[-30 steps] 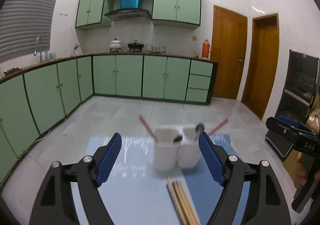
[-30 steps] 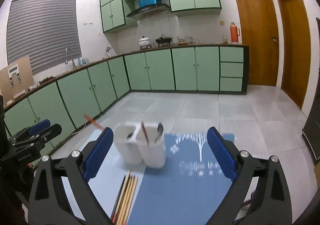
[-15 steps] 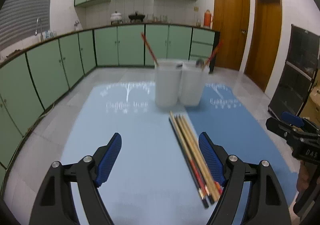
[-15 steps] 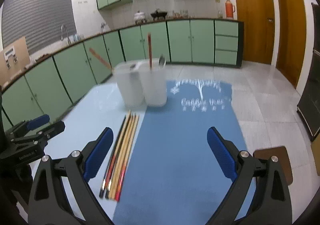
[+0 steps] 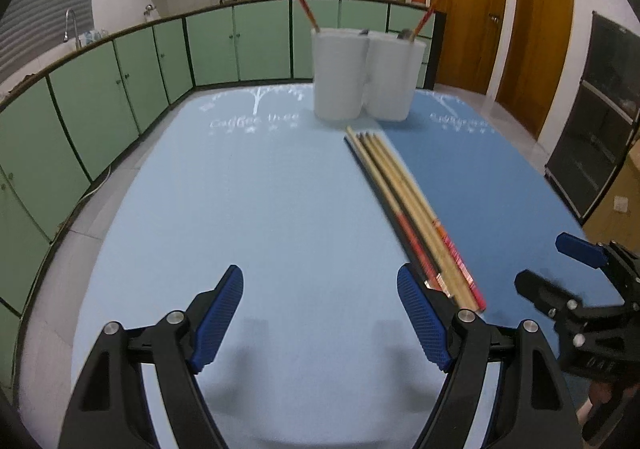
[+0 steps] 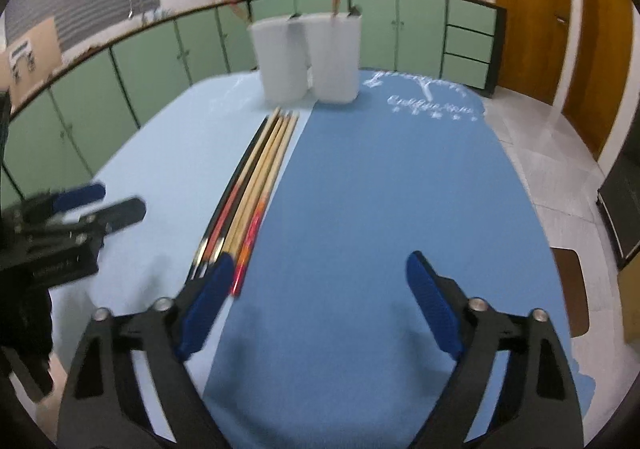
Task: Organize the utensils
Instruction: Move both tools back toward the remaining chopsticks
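left gripper [image 5: 320, 313] is wide open over the pale blue mat [image 5: 240, 209], holding nothing. just right of it a row of chopsticks [image 5: 404, 209] is lying loose on the table, so most sorting is left; only a few sticks and spoons stand in the two white cups [image 5: 366, 75] at the far end. right gripper [image 6: 320, 301] is closing, nothing between its jaws, above the darker blue mat [image 6: 380, 189]. green kitchen cabinets [image 5: 100, 97] behind, wooden doors [image 5: 500, 21] right.

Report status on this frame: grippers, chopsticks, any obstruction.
Left gripper open, empty. Right gripper closing, nothing between jaws. Chopsticks bundled flat on the mat, short of the white holders. Path clear.
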Demonstrator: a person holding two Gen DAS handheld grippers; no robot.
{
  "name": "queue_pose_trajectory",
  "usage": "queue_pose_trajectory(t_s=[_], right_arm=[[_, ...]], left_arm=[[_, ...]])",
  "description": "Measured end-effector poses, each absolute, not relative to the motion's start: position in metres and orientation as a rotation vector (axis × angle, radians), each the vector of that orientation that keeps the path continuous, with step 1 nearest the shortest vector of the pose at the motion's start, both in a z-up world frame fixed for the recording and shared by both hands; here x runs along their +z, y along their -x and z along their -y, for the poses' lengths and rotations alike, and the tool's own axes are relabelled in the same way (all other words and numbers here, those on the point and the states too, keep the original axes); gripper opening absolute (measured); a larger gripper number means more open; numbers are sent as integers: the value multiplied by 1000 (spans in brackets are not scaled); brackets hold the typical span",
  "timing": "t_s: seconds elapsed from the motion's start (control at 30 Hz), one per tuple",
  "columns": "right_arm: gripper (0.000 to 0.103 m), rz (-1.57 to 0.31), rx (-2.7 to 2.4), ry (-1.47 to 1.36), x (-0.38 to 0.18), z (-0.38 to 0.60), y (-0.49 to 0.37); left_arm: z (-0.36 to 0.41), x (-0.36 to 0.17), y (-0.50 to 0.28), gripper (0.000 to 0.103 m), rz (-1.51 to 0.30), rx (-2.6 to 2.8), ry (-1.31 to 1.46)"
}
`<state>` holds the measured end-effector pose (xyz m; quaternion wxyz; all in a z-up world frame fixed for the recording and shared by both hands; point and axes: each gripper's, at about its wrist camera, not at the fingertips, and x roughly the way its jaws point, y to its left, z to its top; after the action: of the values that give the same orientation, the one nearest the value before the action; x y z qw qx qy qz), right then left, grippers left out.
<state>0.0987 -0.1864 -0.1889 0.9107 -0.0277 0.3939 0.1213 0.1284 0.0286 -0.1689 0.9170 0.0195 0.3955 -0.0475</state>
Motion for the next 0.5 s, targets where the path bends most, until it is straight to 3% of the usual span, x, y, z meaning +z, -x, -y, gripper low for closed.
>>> queue_pose_trajectory(t_s=[0.5], right_arm=[[78,-834,244,133,-208,168,-101]], left_arm=[[-37,-179,-125,78,-844,-92,-24]])
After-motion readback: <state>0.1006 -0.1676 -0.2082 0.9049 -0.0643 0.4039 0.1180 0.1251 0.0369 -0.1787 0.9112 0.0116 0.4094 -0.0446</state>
